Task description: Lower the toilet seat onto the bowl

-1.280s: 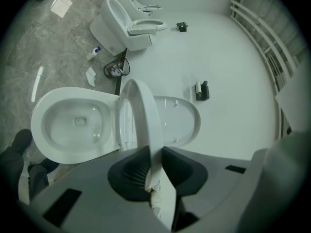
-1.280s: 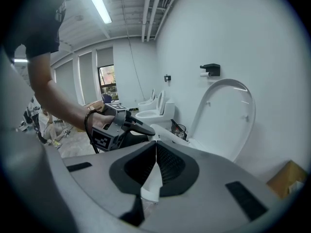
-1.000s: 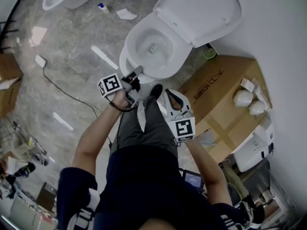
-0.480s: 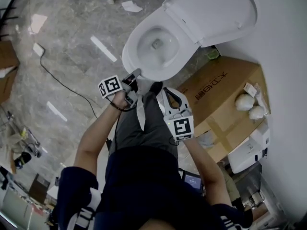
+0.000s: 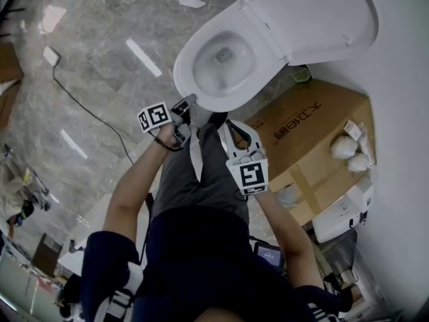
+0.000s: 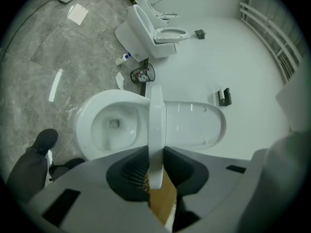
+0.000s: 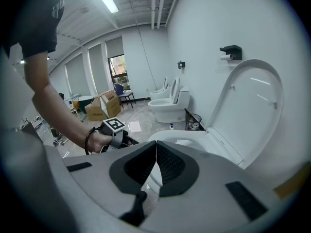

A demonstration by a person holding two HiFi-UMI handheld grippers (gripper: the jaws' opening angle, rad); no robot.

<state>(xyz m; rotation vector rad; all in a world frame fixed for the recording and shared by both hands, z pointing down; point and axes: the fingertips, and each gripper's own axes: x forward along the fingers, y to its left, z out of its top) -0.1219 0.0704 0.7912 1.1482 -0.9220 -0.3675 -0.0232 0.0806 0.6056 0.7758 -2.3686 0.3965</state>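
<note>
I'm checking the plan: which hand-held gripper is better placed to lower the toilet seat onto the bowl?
Left. The left hand-held gripper clamps the toilet seat just above the bowl; the right hand-held gripper is shut, empty, off the seat.

Between the jaws of the left gripper (image 5: 193, 101) sits a strip (image 6: 156, 130). The toilet bowl (image 5: 218, 62) lies ahead of it, the lid (image 5: 315, 12) standing behind. A box (image 5: 301, 123) lies right of the right gripper (image 5: 231, 127).
</note>
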